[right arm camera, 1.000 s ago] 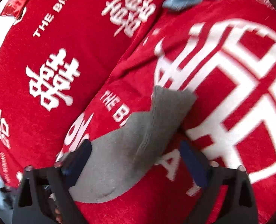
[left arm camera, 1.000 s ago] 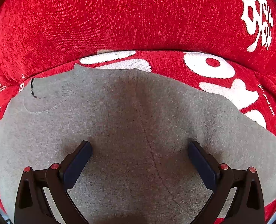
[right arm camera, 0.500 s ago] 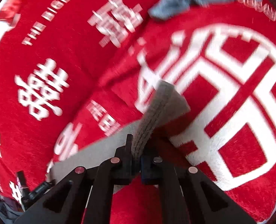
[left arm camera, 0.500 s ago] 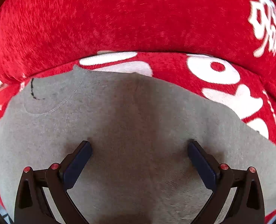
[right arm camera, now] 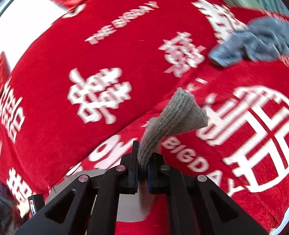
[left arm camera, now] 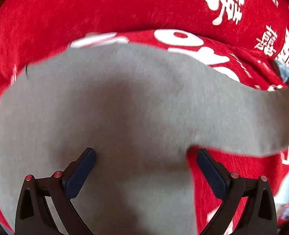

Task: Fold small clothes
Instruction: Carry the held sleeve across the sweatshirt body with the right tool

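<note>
Left wrist view: left gripper (left arm camera: 145, 173) released, jaws wide apart over grey sock (left arm camera: 113, 113), which lies spread on red cover (left arm camera: 105, 5); one end drawn up toward 3 o'clock.

Right wrist view: right gripper (right arm camera: 142, 168) clenched on ribbed cuff of the sock, cuff poking out toward 1 o'clock; blue-grey garment (right arm camera: 258, 41) at 2 o'clock. Step judged: first fold begun. Next: carrying cuff across to far end, aligned.

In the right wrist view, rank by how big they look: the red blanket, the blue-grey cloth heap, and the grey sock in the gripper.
1. Red blanket, fills most of the view.
2 and 3. Blue-grey cloth heap and grey sock, pinched in the right gripper, look alike in size; the sock is nearer, so unsure.
</note>
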Motion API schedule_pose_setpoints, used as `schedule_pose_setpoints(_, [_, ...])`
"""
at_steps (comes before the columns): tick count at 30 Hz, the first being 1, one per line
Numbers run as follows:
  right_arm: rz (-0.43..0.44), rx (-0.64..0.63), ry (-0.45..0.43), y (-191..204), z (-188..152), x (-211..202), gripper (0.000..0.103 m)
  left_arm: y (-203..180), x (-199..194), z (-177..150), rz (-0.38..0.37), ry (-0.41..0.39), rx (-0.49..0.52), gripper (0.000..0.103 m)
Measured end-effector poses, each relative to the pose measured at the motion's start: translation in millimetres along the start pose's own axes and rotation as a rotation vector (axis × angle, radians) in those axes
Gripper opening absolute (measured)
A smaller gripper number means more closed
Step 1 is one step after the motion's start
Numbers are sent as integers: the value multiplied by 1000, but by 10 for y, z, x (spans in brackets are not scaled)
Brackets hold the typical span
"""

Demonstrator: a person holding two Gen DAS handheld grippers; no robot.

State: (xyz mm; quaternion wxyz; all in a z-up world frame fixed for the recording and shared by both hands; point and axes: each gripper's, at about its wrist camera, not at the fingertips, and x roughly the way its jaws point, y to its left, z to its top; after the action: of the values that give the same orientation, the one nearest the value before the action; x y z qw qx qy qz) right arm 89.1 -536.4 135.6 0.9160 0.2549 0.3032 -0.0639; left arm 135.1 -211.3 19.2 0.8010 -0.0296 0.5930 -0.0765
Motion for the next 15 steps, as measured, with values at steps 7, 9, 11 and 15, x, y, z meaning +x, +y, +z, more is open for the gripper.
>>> schedule_pose_setpoints(7, [109,-269,8,1578,-195,1,6,1162,-348,-369,-65,-58,-246,103])
schedule_pose_setpoints(9, [149,-337,23,2031,-356,54,6,1611,-410,-496,-73,-73,-333,103])
schedule_pose_setpoints(11, [183,-414,42,2508,-581,127,6,1945,-487,-617,-74,-90,-399,103])
schedule_pose_setpoints(15, [234,-554,118,3323,-1194,361,6,2704,-663,-893,-67,-135,-533,103])
